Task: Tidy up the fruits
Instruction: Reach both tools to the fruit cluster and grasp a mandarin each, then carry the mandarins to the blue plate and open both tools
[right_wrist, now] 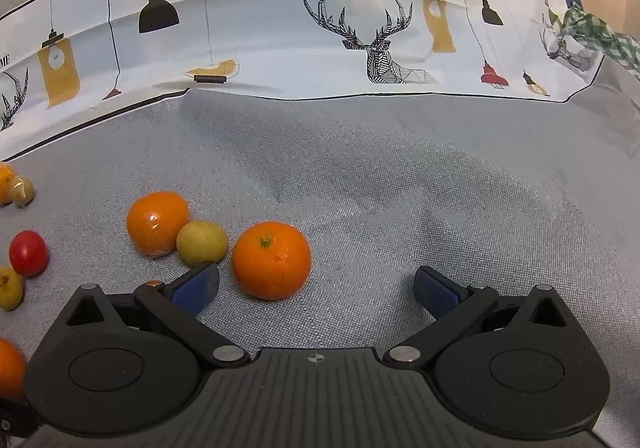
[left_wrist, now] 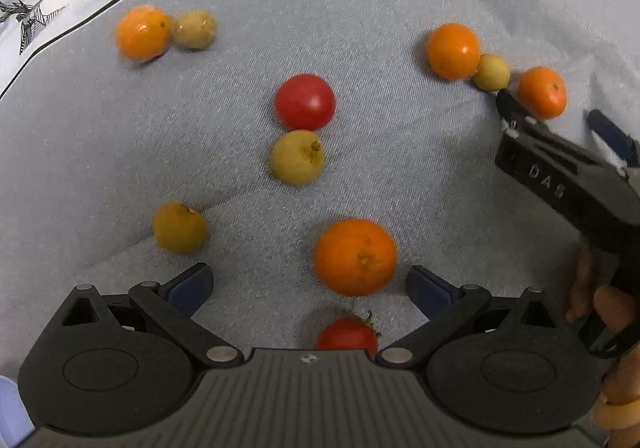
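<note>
Grey cloth [right_wrist: 400, 188], fruits scattered. Right tongs [right_wrist: 316, 288] wide, empty; orange [right_wrist: 271, 260] just ahead, toward left finger. Left tongs [left_wrist: 310, 286] wide, empty.

Each gripper is black plastic with silver pivot screws behind blue-padded jaws; the right gripper [left_wrist: 560, 104] bears raised "DAS" lettering.

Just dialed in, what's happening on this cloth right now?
A person holds a gripper in each hand over a grey cloth scattered with loose oranges, yellow-green fruits and red tomatoes. Both grippers are open and empty. The right gripper is low beside an orange, which sits just inside its left finger. The left gripper hovers near another orange, with a tomato beneath it. Nothing looks sorted yet.
</note>
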Demonstrator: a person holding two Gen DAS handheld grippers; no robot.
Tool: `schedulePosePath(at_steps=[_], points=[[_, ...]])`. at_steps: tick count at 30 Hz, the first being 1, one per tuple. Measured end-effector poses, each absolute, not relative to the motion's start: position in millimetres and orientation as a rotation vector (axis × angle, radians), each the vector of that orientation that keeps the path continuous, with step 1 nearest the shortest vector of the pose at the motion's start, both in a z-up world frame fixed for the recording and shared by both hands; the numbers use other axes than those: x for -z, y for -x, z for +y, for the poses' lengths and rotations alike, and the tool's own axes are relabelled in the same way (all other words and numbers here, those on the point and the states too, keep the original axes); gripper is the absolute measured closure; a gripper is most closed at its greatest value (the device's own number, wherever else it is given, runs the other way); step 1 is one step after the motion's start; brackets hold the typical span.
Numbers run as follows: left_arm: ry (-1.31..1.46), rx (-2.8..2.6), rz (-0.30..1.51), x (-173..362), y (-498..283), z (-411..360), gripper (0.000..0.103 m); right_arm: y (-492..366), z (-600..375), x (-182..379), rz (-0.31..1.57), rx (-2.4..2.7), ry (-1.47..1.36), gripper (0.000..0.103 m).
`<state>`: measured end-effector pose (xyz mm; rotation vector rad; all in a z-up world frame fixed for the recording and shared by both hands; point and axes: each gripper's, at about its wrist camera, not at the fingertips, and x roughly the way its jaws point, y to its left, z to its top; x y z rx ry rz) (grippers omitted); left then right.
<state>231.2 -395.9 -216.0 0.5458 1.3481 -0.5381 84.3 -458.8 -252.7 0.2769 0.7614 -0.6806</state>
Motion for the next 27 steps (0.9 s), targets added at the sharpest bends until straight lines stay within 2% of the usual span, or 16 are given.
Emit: schedulePosePath(at_steps=[1, 2, 3, 4, 7, 16, 22, 27], points=[[-0.556, 0.535, 1.346, 215, -230, -397, 0.007, -83, -459, 252, 0.764, 0.679, -0.279, 0.004], [-0.552, 0.541, 1.333, 212, -230, -396, 0.026, -83, -460, 250, 0.762, 0.677, -0.283, 0.011], [-0.526, 0.566, 1.333, 208, -229, -397, 0.039, -80, -459, 247, 0.749, 0.681, -0.283, 0.034], [-0.491, 0.585, 1.345, 204, -230, -398, 0.066, -78, -459, 243, 0.728, 0.671, -0.283, 0.065], [-0.409, 0.611, 1.36, 198, -232, -395, 0.066, -71, -461, 239, 0.71, 0.697, -0.321, 0.065], [-0.381, 0.613, 1.19, 162, -214, -365, 0.066, -48, -463, 218, 0.612, 0.835, -0.303, 0.065], [-0.32, 0.571, 1.113, 101, -187, -295, 0.066, -30, -426, 172, 0.542, 0.791, -0.278, 0.065], [-0.303, 0.517, 1.045, 58, -153, -230, 0.066, -8, -351, 134, 0.552, 0.613, -0.268, 0.065]])
